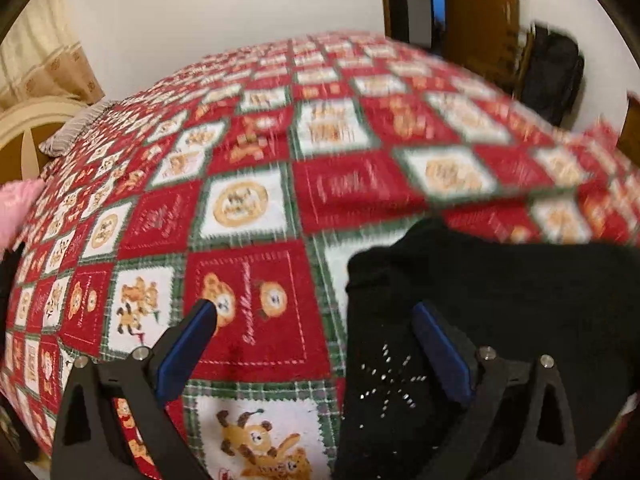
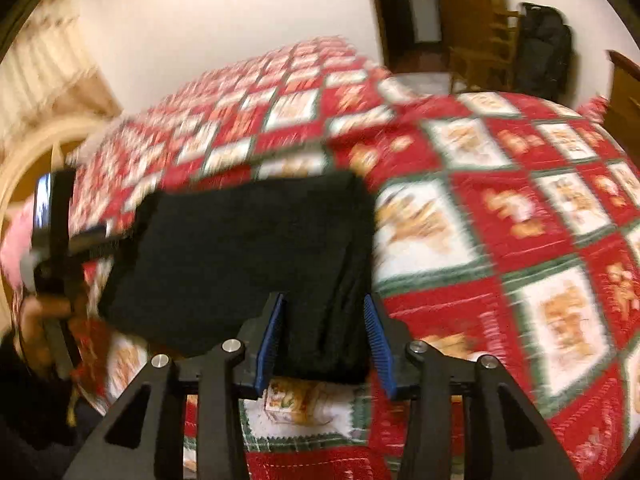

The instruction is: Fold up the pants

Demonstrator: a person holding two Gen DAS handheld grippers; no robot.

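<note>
The black pants (image 2: 248,256) lie folded into a compact rectangle on a red, white and green patchwork bedspread (image 2: 520,208). In the left wrist view the pants (image 1: 500,300) fill the lower right, with a rhinestone star pattern on them. My left gripper (image 1: 316,312) is open wide; its right finger is over the pants' left edge, its left finger over the bedspread (image 1: 248,280). My right gripper (image 2: 324,304) is open, its jaws straddling the near right corner of the pants. The left gripper's body (image 2: 56,220) shows at the pants' left side.
A pink cloth (image 1: 16,208) and a grey striped pillow (image 1: 76,128) lie at the bed's left, by a cream headboard (image 1: 36,120). A black bag (image 2: 544,48) and a wooden chair (image 2: 484,52) stand by the doorway beyond the bed.
</note>
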